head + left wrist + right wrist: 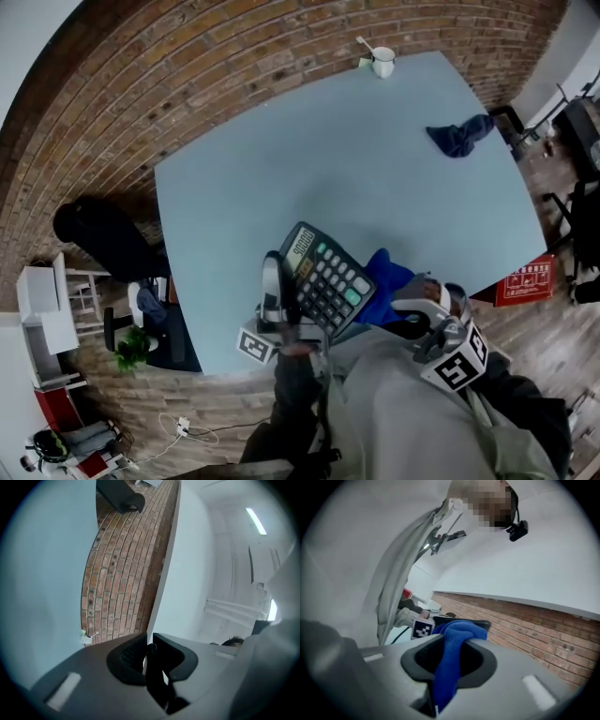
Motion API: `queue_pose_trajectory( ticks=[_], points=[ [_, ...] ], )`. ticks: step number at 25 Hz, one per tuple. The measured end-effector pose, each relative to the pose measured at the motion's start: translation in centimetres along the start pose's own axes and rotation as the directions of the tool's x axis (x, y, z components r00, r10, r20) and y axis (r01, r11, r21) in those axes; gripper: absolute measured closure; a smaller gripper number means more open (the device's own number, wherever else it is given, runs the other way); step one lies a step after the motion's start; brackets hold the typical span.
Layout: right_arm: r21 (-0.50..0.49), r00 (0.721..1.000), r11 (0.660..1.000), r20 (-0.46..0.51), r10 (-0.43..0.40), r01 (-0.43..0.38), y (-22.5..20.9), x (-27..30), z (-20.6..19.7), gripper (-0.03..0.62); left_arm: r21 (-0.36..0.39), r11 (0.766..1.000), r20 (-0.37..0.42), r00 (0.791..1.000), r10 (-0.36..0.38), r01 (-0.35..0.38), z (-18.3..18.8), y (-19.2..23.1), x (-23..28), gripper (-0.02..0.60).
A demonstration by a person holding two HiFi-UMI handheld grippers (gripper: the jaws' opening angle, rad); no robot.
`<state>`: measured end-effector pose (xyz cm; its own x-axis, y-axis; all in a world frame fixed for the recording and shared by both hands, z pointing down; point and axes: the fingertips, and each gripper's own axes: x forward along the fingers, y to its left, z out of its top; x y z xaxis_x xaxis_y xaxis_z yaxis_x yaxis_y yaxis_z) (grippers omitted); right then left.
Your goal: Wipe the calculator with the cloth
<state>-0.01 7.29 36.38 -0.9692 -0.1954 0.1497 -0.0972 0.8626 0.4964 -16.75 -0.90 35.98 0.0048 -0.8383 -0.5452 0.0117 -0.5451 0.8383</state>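
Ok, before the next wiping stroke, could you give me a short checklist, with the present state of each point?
1. Left gripper clamps the calculator: ok, its jaws are shut on the calculator's edge.
2. Right gripper holds the blue cloth: ok, the cloth is pinched between its jaws.
3. Key face is reachable: ok, the calculator is held tilted with its keys showing in the head view.
4. Cloth touches the calculator: cannot tell; it sits right beside the calculator's right edge.
5. Mug and dark cloth are out of the way: ok, both lie far off on the table.
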Motion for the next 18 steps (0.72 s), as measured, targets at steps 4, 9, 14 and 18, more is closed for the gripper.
queue_pose_trajectory(
  ticks=[4, 9, 14, 18],
  points=[
    [-0.008, 0.993, 0.993, 0.03, 0.117, -0.117, 3.0, 0.8, 1.4, 0.517, 0.019, 1.0, 0.004, 1.0, 0.014, -0.014, -0.4, 0.2, 0.0, 0.545],
    [0.05, 0.999, 0.999, 0.031, -0.007, 0.005, -1.0, -0.8, 0.5, 0.517, 0.064, 0.997, 0.067, 0.997, 0.031, -0.036, 1.8, 0.0, -0.9, 0.545],
    [0.142, 0.996, 0.989, 0.07, -0.053, 0.042, -2.5, -0.4, 1.5, 0.517, 0.097, 0.993, 0.099, 0.993, 0.056, -0.066, 2.7, 0.3, -1.3, 0.545],
    [0.099, 0.987, 0.983, 0.072, 0.146, -0.152, 2.6, 1.1, 2.6, 0.517, 0.127, 0.989, 0.115, 0.991, 0.063, -0.078, 2.9, 0.2, -1.5, 0.545]
  ],
)
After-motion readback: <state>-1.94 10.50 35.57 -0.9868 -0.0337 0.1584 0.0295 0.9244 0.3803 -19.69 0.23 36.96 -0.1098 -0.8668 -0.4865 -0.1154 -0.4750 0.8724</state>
